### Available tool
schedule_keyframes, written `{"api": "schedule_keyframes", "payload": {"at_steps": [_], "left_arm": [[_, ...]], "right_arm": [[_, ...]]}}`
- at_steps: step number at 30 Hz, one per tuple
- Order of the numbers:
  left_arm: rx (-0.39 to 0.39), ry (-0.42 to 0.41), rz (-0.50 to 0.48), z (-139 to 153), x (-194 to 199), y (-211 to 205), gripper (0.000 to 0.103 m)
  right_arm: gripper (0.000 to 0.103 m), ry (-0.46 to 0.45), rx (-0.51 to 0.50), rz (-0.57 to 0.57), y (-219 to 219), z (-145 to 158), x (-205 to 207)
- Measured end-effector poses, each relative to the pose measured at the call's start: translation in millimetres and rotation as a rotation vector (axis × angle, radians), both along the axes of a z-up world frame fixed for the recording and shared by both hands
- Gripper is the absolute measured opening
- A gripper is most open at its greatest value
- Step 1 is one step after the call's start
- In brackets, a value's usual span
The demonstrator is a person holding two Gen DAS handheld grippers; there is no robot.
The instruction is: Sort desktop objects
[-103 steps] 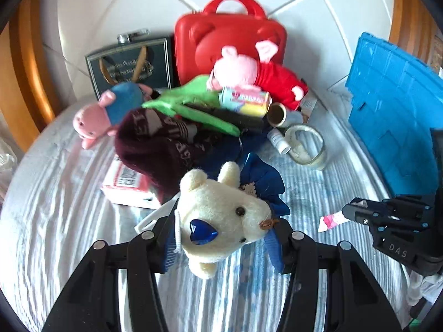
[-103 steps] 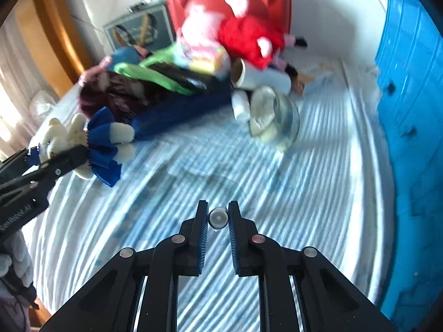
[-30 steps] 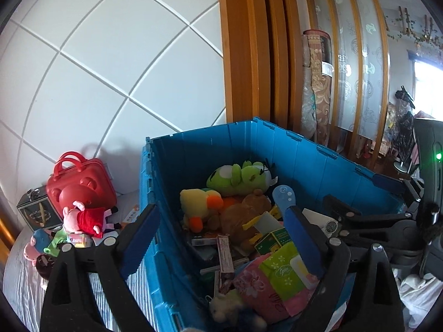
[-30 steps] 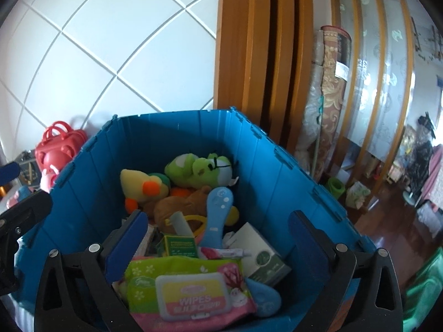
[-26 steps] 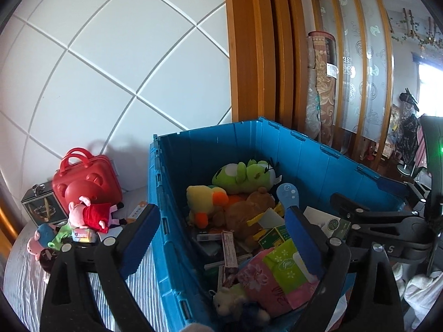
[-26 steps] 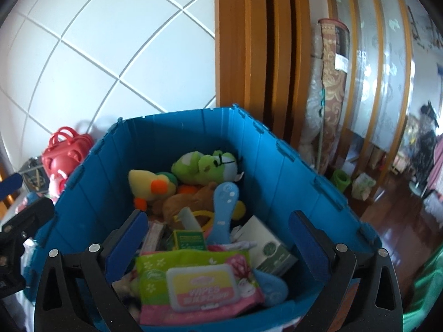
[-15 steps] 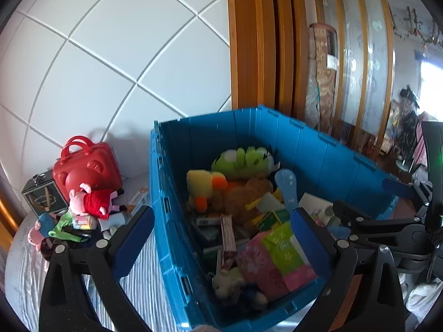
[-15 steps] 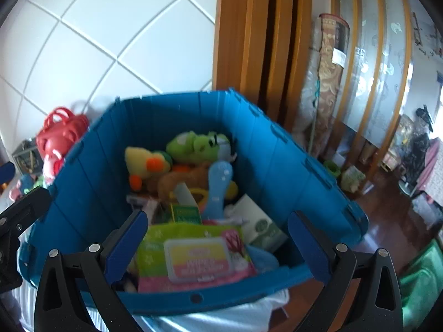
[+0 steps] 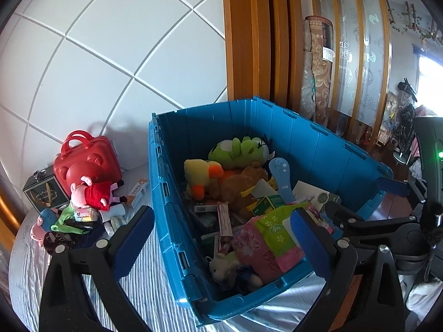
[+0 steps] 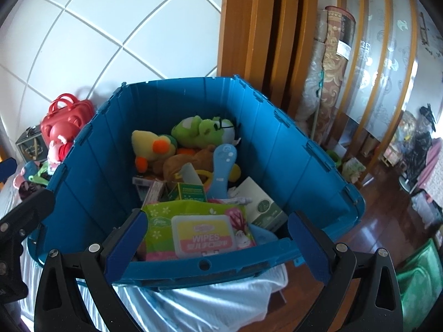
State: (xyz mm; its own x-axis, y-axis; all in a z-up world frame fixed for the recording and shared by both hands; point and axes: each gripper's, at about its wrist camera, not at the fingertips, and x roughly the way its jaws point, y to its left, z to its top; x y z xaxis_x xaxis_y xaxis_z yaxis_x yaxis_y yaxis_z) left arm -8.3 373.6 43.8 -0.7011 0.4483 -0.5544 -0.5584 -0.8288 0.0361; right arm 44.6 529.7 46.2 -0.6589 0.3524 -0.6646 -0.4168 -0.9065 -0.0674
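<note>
A: Start close in. What are the two tools doing over the blue crate (image 9: 318, 149)?

B: The left hand-held gripper (image 9: 221, 242) has just been opening and now stands spread wide with nothing between its pads. The right hand-held gripper (image 10: 213, 244) is spread just as wide and equally empty, straddling the crate's near rim. My reading is that both hang here because each has just let something go into the crate.

A: And what lies nearest inside it?

B: In the crate's near corner, a small cream teddy bear (image 9: 224, 267) on its side, with dark blue cloth under it. Just beside that, against the near wall, a green and pink wipes pack (image 10: 199, 229) with a yellow lid, lying flat on top of the heap.

A: Further in?

B: Mid-crate, a green carton (image 10: 191, 192), a white box with a round green label (image 10: 261, 207) and a light blue paddle-shaped toy (image 10: 224, 163) propped upright. At the far wall, a yellow duck plush (image 10: 151, 146), a brown plush (image 9: 238, 185) and a green frog plush (image 10: 202, 131) piled loosely, as dropped things would be.

A: Is the sorting done?

B: I'd say not. Left of the crate, on the striped bed sheet (image 9: 144, 287), a pig plush in a red dress (image 9: 91, 192), a red toy case (image 9: 85, 163) and a dark tin (image 9: 44, 193) remain by the wall.
</note>
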Motion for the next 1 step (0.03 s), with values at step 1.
{"api": "schedule_keyframes", "payload": {"at_steps": [1], "left_arm": [[0.001,0.001,0.002,0.2,-0.3,-0.4,0.100]], "right_arm": [[0.103,0.000,-0.002,0.002,-0.1,-0.3,-0.6]]}}
